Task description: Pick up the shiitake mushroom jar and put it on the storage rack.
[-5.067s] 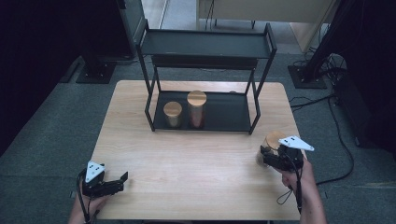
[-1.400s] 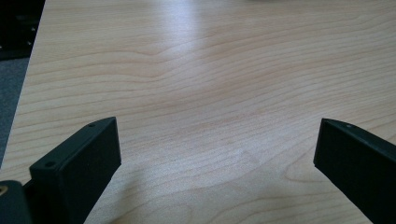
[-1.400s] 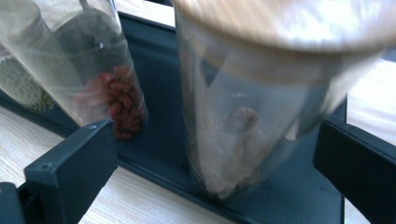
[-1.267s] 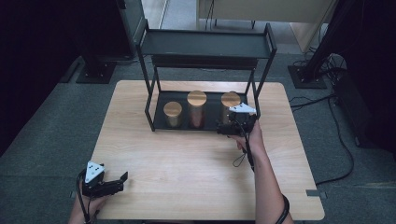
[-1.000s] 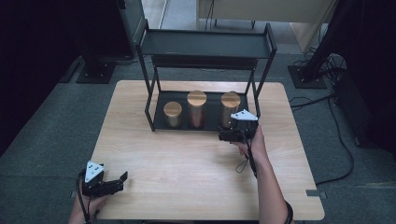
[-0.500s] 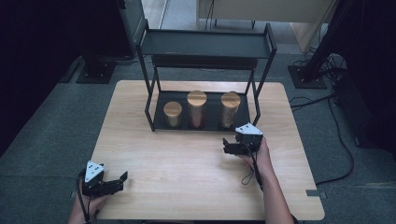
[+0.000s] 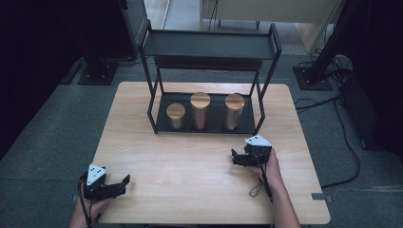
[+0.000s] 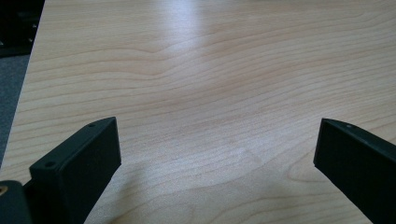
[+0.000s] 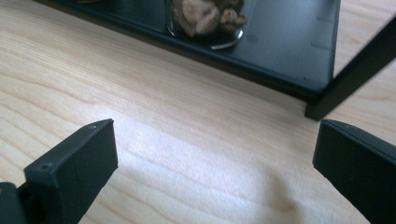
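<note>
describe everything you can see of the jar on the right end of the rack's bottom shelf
The right jar is a clear cylinder with a round, wood-coloured lid, standing upright on the black rack's bottom shelf, beside the tallest middle jar and apart from it. In the right gripper view its glass base shows lumpy brown contents. Nothing grips it; the right gripper sits open on the table in front of the rack.
</note>
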Tool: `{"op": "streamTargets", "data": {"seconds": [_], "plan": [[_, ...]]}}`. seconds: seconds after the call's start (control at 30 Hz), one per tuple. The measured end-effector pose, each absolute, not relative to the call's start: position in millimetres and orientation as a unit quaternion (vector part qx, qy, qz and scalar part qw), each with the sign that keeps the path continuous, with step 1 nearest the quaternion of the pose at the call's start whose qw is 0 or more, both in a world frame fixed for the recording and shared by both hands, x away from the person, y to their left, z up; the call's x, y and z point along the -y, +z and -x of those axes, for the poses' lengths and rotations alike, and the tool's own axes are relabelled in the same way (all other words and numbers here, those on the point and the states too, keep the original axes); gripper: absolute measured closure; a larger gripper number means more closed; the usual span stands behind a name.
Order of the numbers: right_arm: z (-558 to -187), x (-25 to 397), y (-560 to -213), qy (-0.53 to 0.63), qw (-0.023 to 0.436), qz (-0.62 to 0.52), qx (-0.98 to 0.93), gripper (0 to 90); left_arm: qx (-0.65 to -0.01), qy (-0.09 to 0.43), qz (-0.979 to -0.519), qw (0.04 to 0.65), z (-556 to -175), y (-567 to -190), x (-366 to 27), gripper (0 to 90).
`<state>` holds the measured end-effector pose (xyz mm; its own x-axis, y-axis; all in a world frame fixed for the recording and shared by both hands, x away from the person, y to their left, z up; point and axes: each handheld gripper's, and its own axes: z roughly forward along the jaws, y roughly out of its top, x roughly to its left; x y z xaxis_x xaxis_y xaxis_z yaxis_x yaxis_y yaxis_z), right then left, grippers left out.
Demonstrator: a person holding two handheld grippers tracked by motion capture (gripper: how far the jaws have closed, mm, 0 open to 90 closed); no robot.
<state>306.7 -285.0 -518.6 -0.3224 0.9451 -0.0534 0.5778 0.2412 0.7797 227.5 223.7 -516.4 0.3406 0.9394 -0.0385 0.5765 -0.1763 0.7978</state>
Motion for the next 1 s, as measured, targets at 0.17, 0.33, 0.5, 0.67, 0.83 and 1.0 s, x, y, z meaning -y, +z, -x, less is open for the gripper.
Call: {"op": "streamTargets", "data": {"seconds": [0.17, 0.33, 0.5, 0.67, 0.83, 1.0], "plan": [[-301.4, 291.2, -521.1, 0.331, 0.275, -0.514, -0.742, 0.0, -0.520, 0.242, -0.729, 0.373, -227.6, -516.3, -223.4, 0.8], [-296.2, 295.7, -523.7, 0.325, 0.273, -0.512, -0.747, 0.0, -0.520, 0.244, -0.729, 0.372, -227.6, -516.5, -223.0, 0.9], [-291.9, 301.8, -523.4, 0.330, 0.275, -0.516, -0.741, 0.0, -0.521, 0.245, -0.728, 0.372, -227.4, -516.4, -223.1, 0.9], [-286.8, 308.9, -523.1, 0.333, 0.276, -0.523, -0.735, 0.0, -0.521, 0.246, -0.728, 0.372, -227.4, -516.4, -222.9, 0.9], [-283.5, 314.5, -523.3, 0.330, 0.278, -0.524, -0.734, 0.0, -0.521, 0.246, -0.729, 0.370, -227.4, -516.4, -222.6, 0.8], [-280.7, 319.9, -523.5, 0.327, 0.277, -0.528, -0.733, 0.0, -0.520, 0.246, -0.730, 0.370, -227.6, -516.5, -222.5, 0.8]]}}
